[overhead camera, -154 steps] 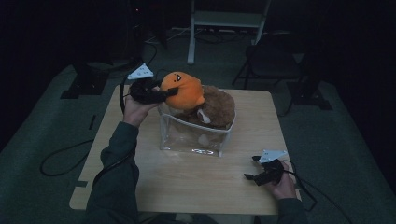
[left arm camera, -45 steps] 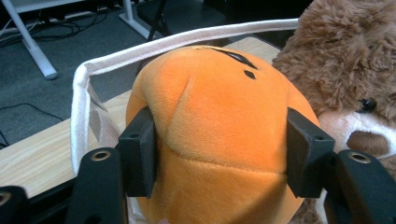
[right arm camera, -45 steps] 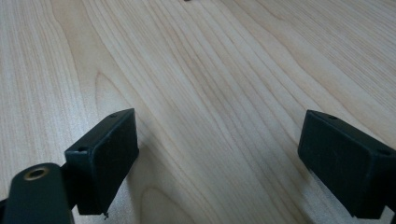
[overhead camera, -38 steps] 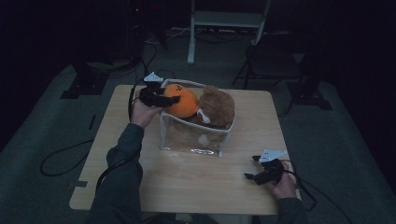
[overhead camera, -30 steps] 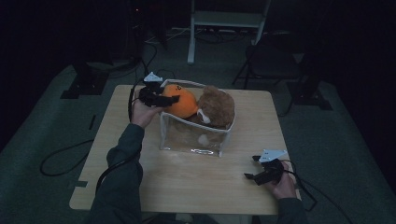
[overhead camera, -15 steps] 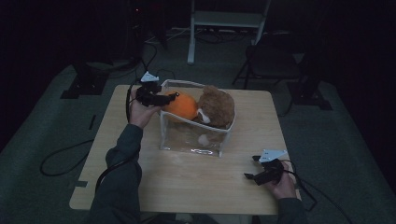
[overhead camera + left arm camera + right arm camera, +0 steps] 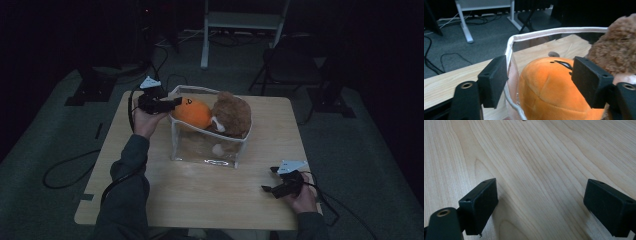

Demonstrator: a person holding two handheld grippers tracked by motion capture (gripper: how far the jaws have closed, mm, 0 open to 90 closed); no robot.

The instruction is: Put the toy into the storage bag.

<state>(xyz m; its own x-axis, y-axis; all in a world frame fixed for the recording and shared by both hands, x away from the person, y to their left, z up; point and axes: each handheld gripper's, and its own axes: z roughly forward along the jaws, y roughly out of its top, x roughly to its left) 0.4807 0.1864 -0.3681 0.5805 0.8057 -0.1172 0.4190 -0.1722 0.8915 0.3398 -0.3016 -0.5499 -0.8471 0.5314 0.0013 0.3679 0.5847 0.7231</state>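
**Orange plush sits in the clear bag, left jaws straddling the bag's rim**

The orange plush toy (image 7: 192, 113) lies inside the clear bag (image 7: 200, 145), which stands near the middle of the counter (image 7: 150, 190), closer to its far edge. The plush rests against the bag's left wall, touching a brown plush toy (image 7: 232, 114) that fills the right part of the bag; both rise above the white-trimmed rim.

The left gripper (image 7: 167, 103) is held at the bag's far-left corner, pointing across the rim toward the orange plush. In the left gripper view its jaws stand apart: one jaw is outside the bag wall, the other is over the right flank of the orange plush (image 7: 549, 87), just in front of the brown plush (image 7: 616, 50). The rim of the bag (image 7: 510, 47) runs up between them. The jaws have just been closing a little, with the bag wall and the orange plush between them, yet a gap shows beside the outer jaw, so they are released, not pressing.

The right gripper (image 7: 274, 180) rests near the counter's near-right corner, well apart from the bag. In the right gripper view its jaws are spread wide over bare wood (image 7: 536, 170), grasping nothing.
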